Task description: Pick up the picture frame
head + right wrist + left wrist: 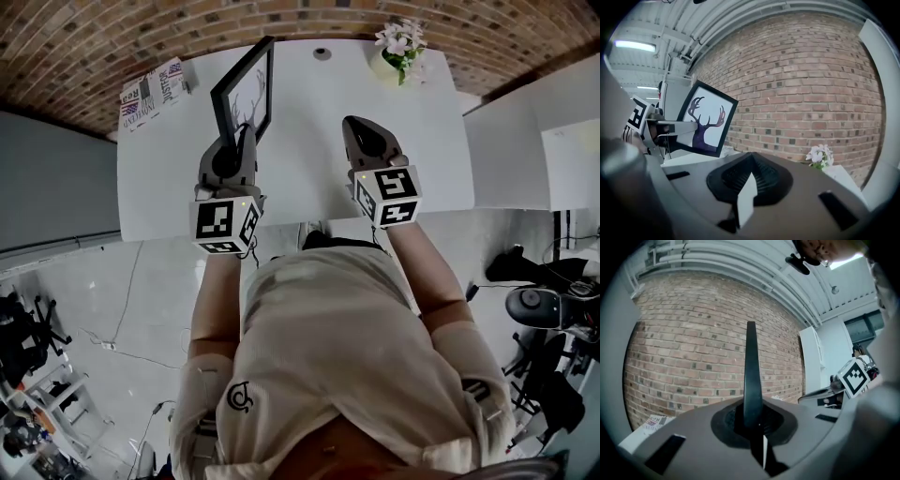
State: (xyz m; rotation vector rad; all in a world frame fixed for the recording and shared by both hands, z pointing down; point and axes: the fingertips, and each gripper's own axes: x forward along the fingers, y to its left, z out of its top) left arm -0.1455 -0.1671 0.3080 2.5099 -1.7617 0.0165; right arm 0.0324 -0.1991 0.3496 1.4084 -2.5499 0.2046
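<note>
Table point(309, 150) white, far edge against brick wall; middle bare between both arms. Newspaper point(153, 92) at far left corner, flowers point(401, 45) at far right corner, both well apart from picture frame point(246, 94). Frame over table's left half, in left hand-held gripper point(242, 139), whose jaws are clamped on its black edge. Frame upright, slightly tilted, long axis vertical, antler print facing right. Right hand-held gripper point(358, 127) just beside it, jaws together, nothing between.
</note>
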